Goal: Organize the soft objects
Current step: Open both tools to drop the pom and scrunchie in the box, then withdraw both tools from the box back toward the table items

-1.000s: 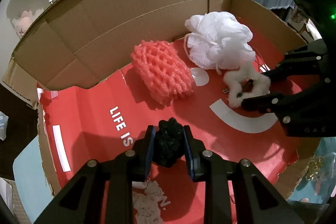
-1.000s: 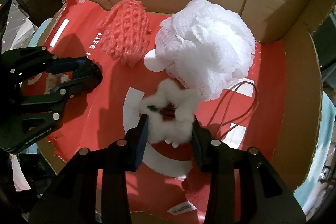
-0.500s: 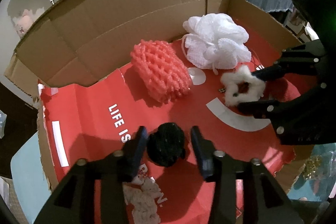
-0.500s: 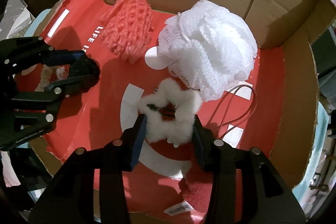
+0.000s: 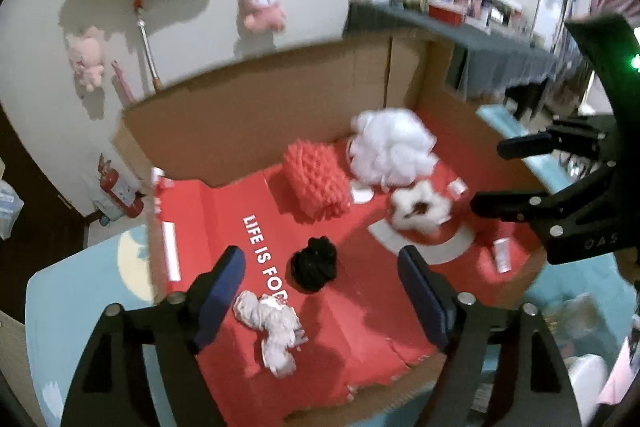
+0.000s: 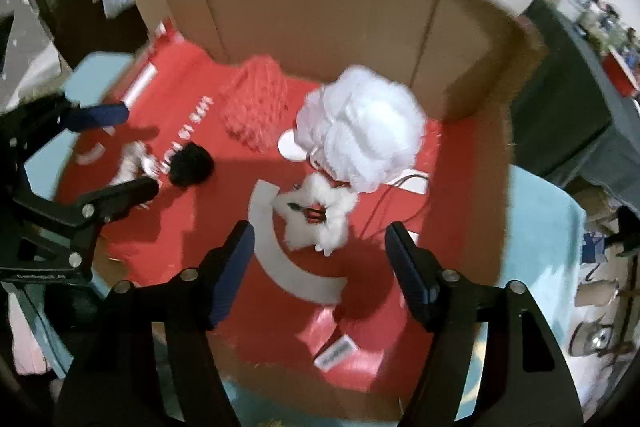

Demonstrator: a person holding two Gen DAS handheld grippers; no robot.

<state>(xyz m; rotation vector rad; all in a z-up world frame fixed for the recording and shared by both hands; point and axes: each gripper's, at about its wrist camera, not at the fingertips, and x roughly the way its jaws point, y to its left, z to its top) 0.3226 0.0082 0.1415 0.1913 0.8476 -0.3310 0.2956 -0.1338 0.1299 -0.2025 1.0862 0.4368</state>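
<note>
Release step looks done: left gripper (image 5: 320, 279) and right gripper (image 6: 320, 247) jaws just opened wide, both empty, black scrunchie (image 5: 314, 264) and white scrunchie (image 6: 316, 217) lying inside the box (image 6: 320, 11) (blurry, probably clear of pads), next fetch another soft item.

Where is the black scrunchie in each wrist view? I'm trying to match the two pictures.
Left wrist: black scrunchie low centre, on the red box floor, between the open fingers.
Right wrist: black scrunchie at centre left.
Shared landmark: the white bath pouf at the box's back wall.
</note>
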